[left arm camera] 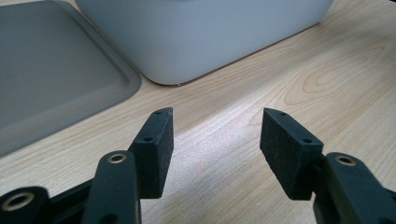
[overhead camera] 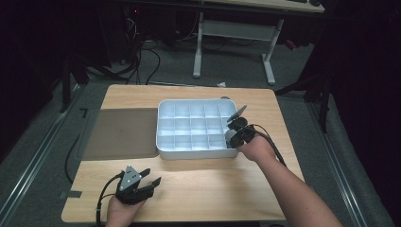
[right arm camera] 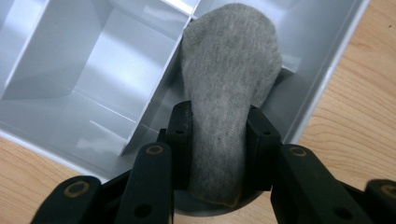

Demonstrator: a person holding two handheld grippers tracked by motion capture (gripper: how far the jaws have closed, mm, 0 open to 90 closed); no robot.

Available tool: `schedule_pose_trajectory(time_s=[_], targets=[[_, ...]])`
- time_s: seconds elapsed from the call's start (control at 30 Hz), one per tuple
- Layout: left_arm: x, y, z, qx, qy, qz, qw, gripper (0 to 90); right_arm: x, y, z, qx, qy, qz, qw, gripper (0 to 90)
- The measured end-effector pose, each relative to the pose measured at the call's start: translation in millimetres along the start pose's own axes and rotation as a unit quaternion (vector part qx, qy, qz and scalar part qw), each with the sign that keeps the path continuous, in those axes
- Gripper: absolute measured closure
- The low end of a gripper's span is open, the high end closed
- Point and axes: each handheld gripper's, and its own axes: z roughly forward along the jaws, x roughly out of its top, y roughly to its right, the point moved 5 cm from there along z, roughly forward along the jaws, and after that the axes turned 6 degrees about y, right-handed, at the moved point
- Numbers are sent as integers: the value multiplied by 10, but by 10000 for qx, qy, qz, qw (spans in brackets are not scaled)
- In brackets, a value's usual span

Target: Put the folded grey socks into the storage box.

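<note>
A white divided organizer tray (overhead camera: 163, 124) sits mid-table; its near wall (left arm camera: 205, 32) shows in the left gripper view. My right gripper (right arm camera: 219, 140) is shut on a grey sock (right arm camera: 229, 74), holding it over the tray's near right corner compartment (right arm camera: 299, 88). From above, the right gripper (overhead camera: 231, 135) and the sock (overhead camera: 230, 137) sit at that corner. My left gripper (left arm camera: 215, 144) is open over bare wood with nothing between its fingers, at the table's front left (overhead camera: 149, 178).
A flat grey lid (overhead camera: 120, 133) lies left of the tray, also seen as the grey lid (left arm camera: 51, 74) in the left gripper view. The wooden table (overhead camera: 213, 184) has free room in front. Desk legs and cables stand on the floor beyond.
</note>
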Motion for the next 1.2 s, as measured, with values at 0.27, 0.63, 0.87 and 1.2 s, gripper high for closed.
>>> schedule_pose_trajectory(time_s=[0.27, 0.63, 0.87, 1.2], targets=[[-5, -7, 5, 2, -7, -17, 10000, 449, -8, -4, 34, 49, -53, -56, 10000, 676], [-4, -7, 4, -4, -3, -33, 10000, 450, 16, -44, -32, 73, 18, -111, 9999, 568], [-4, -5, 5, -26, -8, -39, 10000, 450, 48, -37, -95, 66, 102, -109, 9999, 530], [-9, -6, 10, -46, -23, -48, 10000, 449, 109, -4, -229, 83, 184, -74, 9998, 563]])
